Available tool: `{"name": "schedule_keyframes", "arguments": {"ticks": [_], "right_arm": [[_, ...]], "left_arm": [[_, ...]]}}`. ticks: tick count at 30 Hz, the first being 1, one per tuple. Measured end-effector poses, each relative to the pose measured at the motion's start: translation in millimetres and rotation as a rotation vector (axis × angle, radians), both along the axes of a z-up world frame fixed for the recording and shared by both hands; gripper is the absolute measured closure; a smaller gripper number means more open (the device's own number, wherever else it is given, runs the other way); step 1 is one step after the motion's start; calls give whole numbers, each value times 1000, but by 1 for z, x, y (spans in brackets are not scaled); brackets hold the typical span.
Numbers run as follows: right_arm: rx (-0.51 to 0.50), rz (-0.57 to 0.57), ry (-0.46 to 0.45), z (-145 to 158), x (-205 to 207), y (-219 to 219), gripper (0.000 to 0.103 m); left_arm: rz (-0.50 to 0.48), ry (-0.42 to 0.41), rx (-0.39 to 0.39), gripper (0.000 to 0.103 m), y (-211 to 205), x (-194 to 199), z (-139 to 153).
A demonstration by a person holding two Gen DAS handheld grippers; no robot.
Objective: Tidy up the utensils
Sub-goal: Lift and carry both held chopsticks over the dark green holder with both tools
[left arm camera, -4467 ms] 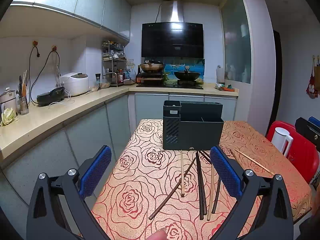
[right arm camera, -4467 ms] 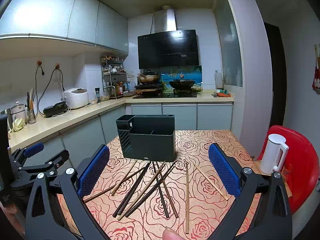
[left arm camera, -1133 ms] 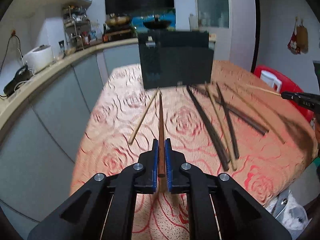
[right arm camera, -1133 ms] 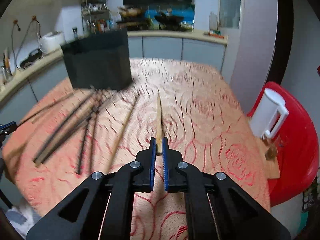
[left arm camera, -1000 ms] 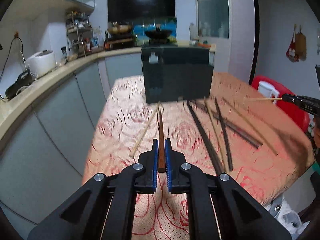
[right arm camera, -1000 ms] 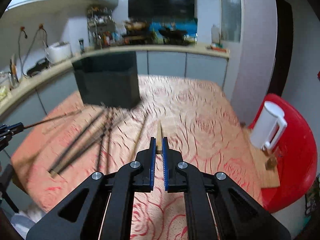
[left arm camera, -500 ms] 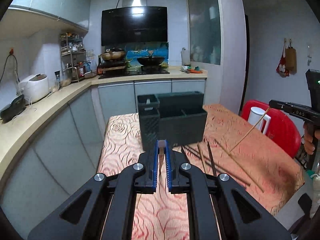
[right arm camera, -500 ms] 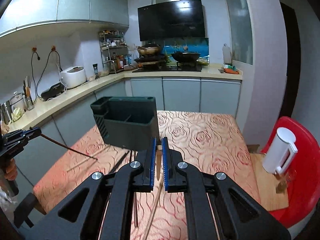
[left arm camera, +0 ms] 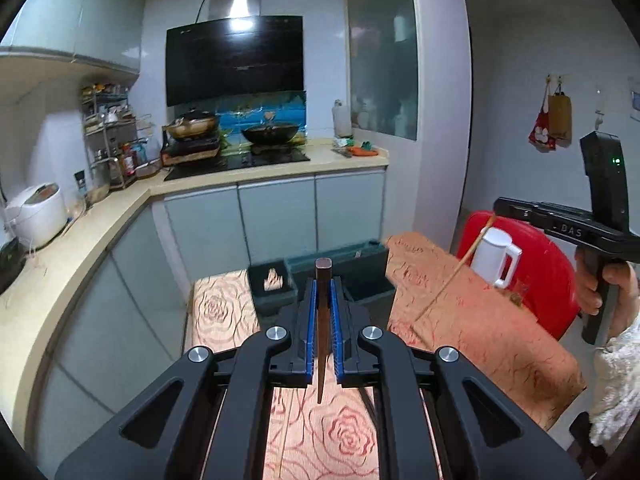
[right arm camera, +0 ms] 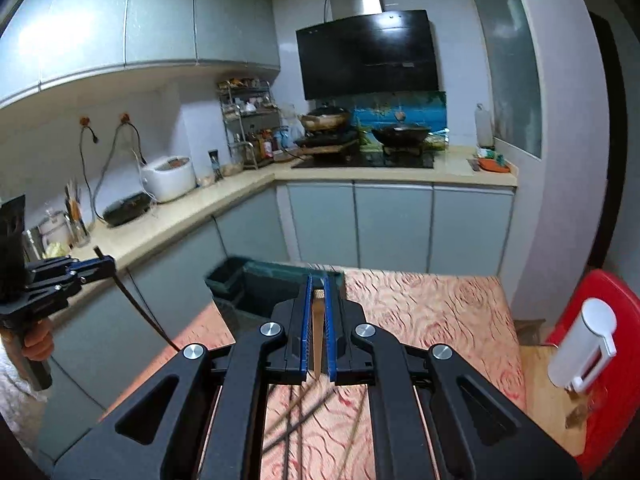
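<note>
My own black arms hid most of the table (left arm camera: 480,344) in both wrist views, so I could not count the chopsticks left lying there; only a few dark, blurred sticks (right arm camera: 296,420) showed between the right gripper's arms. The dark utensil holder (left arm camera: 360,276) at the far end was smeared and half covered by the fingers; I made out one small perforated compartment on its left and a larger section beside it, no more. I had two chopsticks in the air, one per claw. The left gripper (left arm camera: 323,320) was pinched tight on a dark brown chopstick (left arm camera: 322,320), butt end up, tip hanging toward the cloth. The right gripper (right arm camera: 316,324) was clamped on a pale wooden chopstick (right arm camera: 317,336), which in the left view slanted down from the claw over the table. One white kettle (left arm camera: 494,256) stood on a red chair (left arm camera: 548,280), cut off at the edge.
</note>
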State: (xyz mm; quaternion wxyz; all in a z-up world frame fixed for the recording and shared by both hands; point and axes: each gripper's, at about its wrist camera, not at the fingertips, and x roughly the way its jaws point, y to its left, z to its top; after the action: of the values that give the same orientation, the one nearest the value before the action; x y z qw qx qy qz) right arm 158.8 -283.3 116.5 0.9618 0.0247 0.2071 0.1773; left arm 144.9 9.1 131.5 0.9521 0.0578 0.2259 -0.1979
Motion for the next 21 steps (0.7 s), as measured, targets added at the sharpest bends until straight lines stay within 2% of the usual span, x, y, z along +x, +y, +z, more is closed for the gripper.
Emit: {"name": "schedule_keyframes", "arguments": {"ticks": [6, 10, 15, 21], "right_arm": [[-26, 22, -45, 35, 17, 14, 96], [-61, 21, -57, 45, 31, 24, 96], [-79, 21, -11, 37, 61, 31, 96], [-90, 14, 69, 12, 91, 39, 96]], "left_arm": [[-16, -74, -3, 97, -15, 24, 48], [-22, -101, -1, 97, -29, 43, 64], [-6, -106, 22, 97, -45, 73, 60], [0, -4, -16, 97, -48, 114, 26]]}}
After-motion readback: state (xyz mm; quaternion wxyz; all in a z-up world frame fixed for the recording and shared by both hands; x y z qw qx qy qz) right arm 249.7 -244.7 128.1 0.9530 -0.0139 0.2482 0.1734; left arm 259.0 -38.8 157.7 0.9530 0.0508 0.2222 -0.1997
